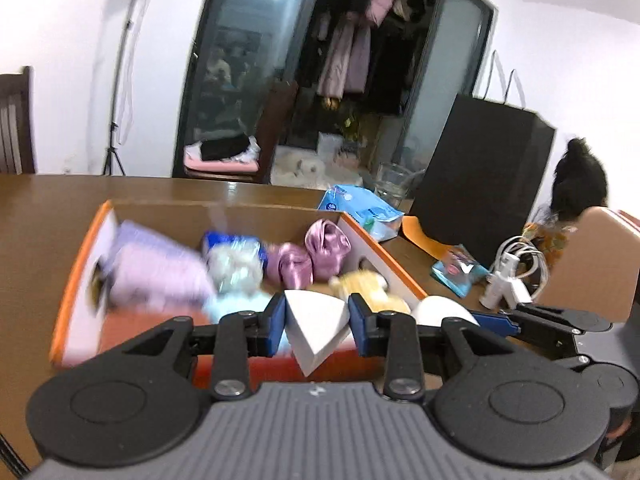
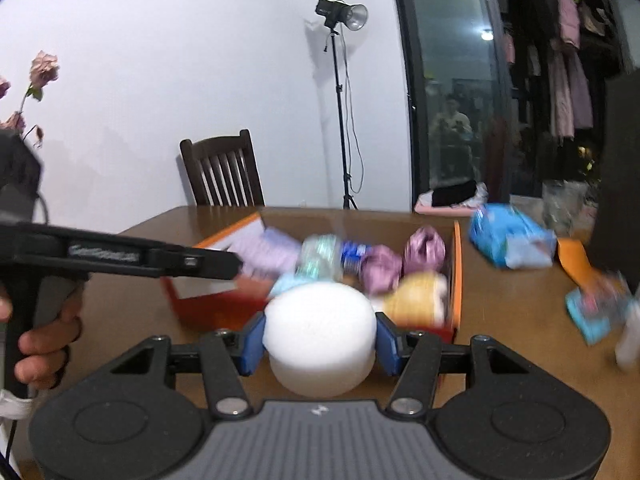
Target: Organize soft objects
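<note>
Gripping a white wedge-shaped sponge, the left gripper has its blue pads pressed against the wedge's two sides, so the piece sits squarely between the fingers with its pointed lower end hanging below them. It is held at the near edge of an orange-rimmed cardboard box on the brown wooden table.

The right gripper is likewise clamped, its blue pads squeezing a round white foam sponge from left and right; the sponge bulges above and below the fingers and sits just short of the box's near wall. In the left wrist view this round sponge shows just right of the wedge, at the box's near right corner.

Inside the box lie a lilac folded cloth at the left, a blue-and-white crinkly packet in the middle, two shiny purple satin bundles toward the far right, and a yellow soft item near the right wall (all somewhat blurred).

Outside the box, to its right on the table, rest a blue tissue pack, a clear glass, a tall black bag, a small teal packet and a white charger with coiled cable.
</note>
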Tool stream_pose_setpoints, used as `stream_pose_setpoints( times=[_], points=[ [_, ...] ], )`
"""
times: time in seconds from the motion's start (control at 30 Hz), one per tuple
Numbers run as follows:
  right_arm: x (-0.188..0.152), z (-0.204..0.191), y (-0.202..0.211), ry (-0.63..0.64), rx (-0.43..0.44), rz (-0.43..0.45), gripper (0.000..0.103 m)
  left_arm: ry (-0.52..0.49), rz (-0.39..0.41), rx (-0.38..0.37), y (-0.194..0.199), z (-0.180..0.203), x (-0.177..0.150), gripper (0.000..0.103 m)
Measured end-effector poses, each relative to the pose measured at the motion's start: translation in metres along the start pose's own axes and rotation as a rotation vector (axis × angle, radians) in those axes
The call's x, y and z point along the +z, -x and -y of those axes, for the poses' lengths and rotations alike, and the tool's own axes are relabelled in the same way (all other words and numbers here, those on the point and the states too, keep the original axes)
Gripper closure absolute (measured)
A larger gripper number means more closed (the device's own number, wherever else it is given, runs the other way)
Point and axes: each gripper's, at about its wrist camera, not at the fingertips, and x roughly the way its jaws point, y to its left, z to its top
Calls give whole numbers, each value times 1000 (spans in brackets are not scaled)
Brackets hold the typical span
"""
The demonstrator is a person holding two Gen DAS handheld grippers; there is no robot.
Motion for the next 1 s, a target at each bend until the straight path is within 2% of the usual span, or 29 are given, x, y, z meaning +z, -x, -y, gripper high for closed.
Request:
stream_pose_setpoints(
  times=[0.07,0.13,0.27,0.33,0.37,0.4,0.47,0.53,0.6,0.73,0.8,1.0],
  points=[
    [22,12,-31,10,13,-35,48,17,-55,-3,-39,-8,22,69],
    [39,19,-63,25,10,-80,48,40,-117,26,-80,-19,40,69],
    [65,25,-133,101,-32,-214,48,32,-224,97,-147,-31,49,67],
    [71,32,-162,85,-32,-276,48,26,-260,123,-165,-38,46,66],
    [72,37,-178,72,-36,-312,48,36,-267,130,-166,-40,47,63],
    [70,40,-188,71,-43,-328,47,45,-254,121,-164,-44,48,55],
    [68,45,-205,52,-50,-367,46,62,-239,106,-161,-51,46,45],
    [69,50,-207,16,-38,-377,40,63,-239,90,-158,-53,44,41],
    [69,51,-207,4,-12,-394,33,50,-227,93,-155,-51,44,31],
    [68,45,-205,32,-29,-396,29,41,-217,106,-150,-47,46,29],
    [66,44,-200,40,-36,-389,28,31,-205,110,-142,-42,48,25],
    [83,44,-167,29,-59,-333,27,-10,-138,109,-90,-28,65,23]
  ],
)
